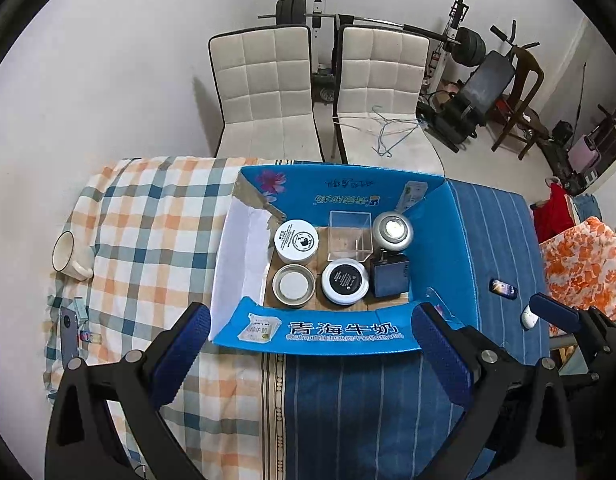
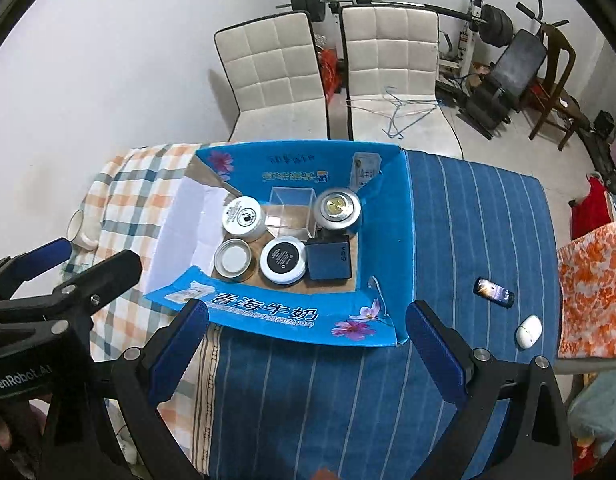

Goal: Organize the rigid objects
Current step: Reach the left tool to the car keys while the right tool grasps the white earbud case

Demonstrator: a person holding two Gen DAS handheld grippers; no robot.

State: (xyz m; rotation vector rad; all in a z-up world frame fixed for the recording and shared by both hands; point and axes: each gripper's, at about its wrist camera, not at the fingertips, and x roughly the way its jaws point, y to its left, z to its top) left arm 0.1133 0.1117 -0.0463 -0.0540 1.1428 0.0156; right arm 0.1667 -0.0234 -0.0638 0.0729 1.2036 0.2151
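An open blue cardboard box (image 1: 336, 336) (image 2: 276, 320) lies on the cloth-covered table. Inside it sit a white round jar (image 1: 297, 241) (image 2: 244, 217), a clear plastic cube (image 1: 350, 236) (image 2: 289, 212), a silver round tin (image 1: 393, 233) (image 2: 338, 208), a metal lid (image 1: 293, 285) (image 2: 235, 259), a black-topped jar (image 1: 345, 281) (image 2: 283, 259) and a dark blue square box (image 1: 389, 276) (image 2: 329, 259). My left gripper (image 1: 310, 354) hangs open just before the box's near flap, holding nothing. My right gripper (image 2: 308, 346) is open too, at the same flap. Right of the box lie a small dark bottle (image 1: 503, 289) (image 2: 493, 290) and a white oval case (image 2: 529, 331) (image 1: 528, 317).
A white mug (image 1: 68, 257) (image 2: 81, 227) and a small purple device (image 1: 69, 330) rest on the checked cloth at the left. Two white padded chairs (image 1: 264, 92) (image 2: 392, 64) stand behind the table. An orange patterned cloth (image 1: 584, 264) lies at the right; gym equipment fills the back right.
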